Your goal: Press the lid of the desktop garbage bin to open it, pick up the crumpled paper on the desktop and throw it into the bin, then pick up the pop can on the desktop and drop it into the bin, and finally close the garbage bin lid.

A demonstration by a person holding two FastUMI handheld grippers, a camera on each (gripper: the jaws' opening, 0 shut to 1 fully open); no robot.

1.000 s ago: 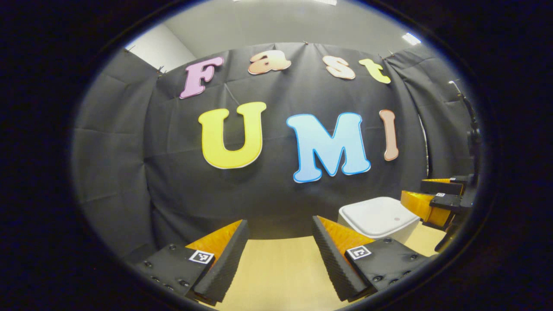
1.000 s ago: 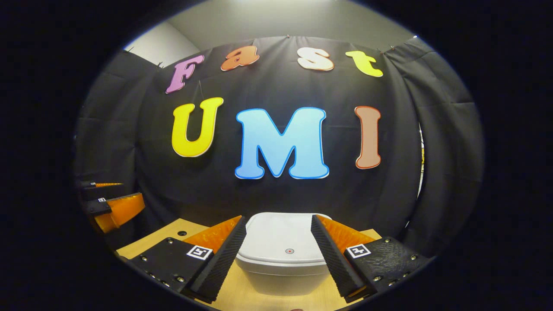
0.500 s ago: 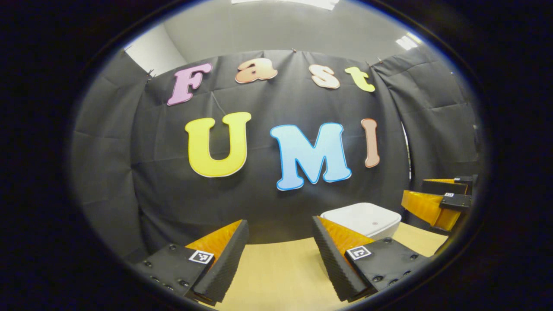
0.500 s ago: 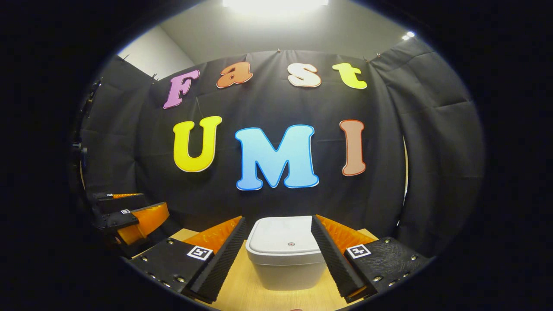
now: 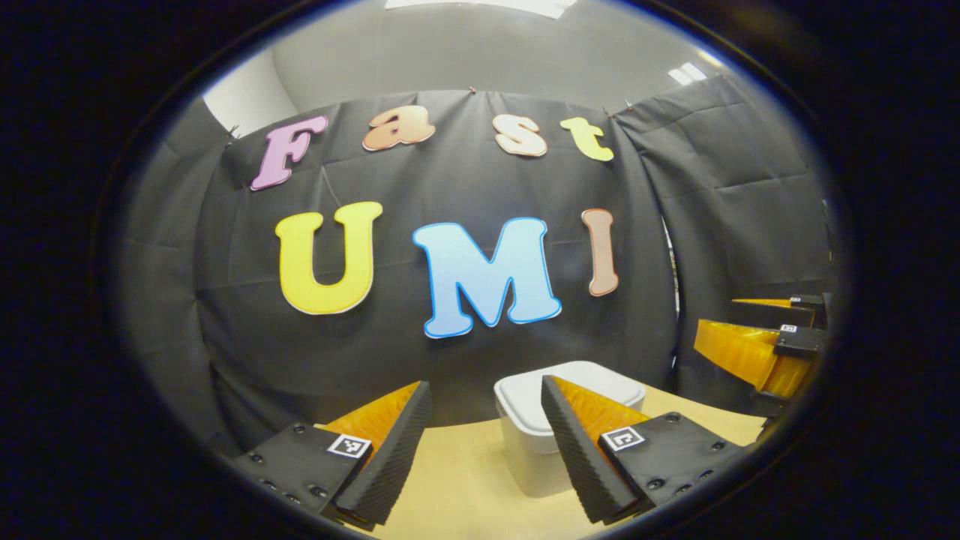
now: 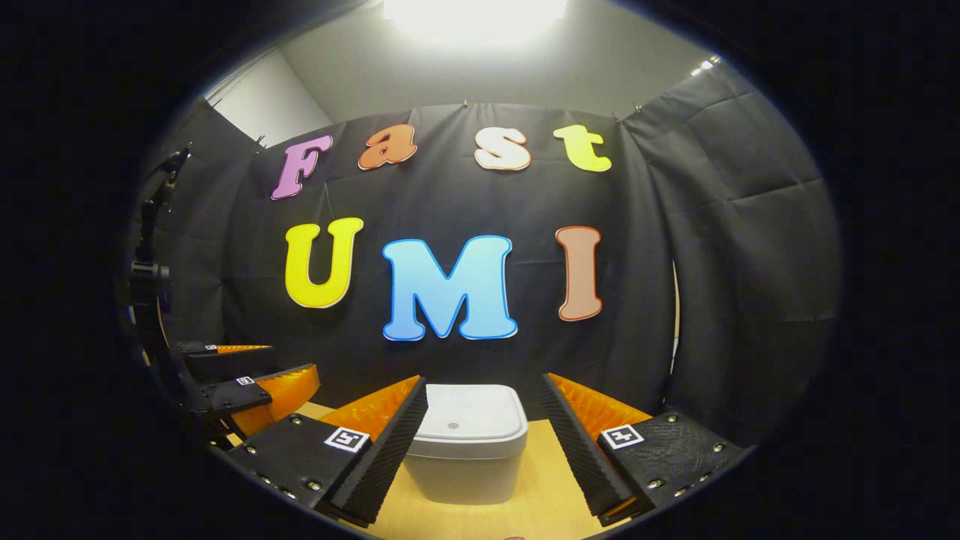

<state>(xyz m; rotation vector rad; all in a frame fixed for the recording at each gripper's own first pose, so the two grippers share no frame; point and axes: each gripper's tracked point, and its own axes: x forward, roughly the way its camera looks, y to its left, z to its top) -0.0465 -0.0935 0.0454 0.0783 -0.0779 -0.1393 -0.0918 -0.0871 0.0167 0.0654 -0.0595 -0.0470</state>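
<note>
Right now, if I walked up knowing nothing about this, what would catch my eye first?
Probably the small white plastic bin with its lid shut, standing on the pale wooden desktop against the black cloth wall. In the right gripper view it sits straight ahead of the open right gripper. The open left gripper points just left of the bin, and shows low at the left edge of the right gripper view.

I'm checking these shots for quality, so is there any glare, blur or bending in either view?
Right gripper view: a ceiling light blows out to white glare at the top; the white plastic lidded garbage bin is sharp. Left gripper view: softer, with the bin slightly blurred. Both views: fisheye bending curves the black cloth wall at the edges.
</note>
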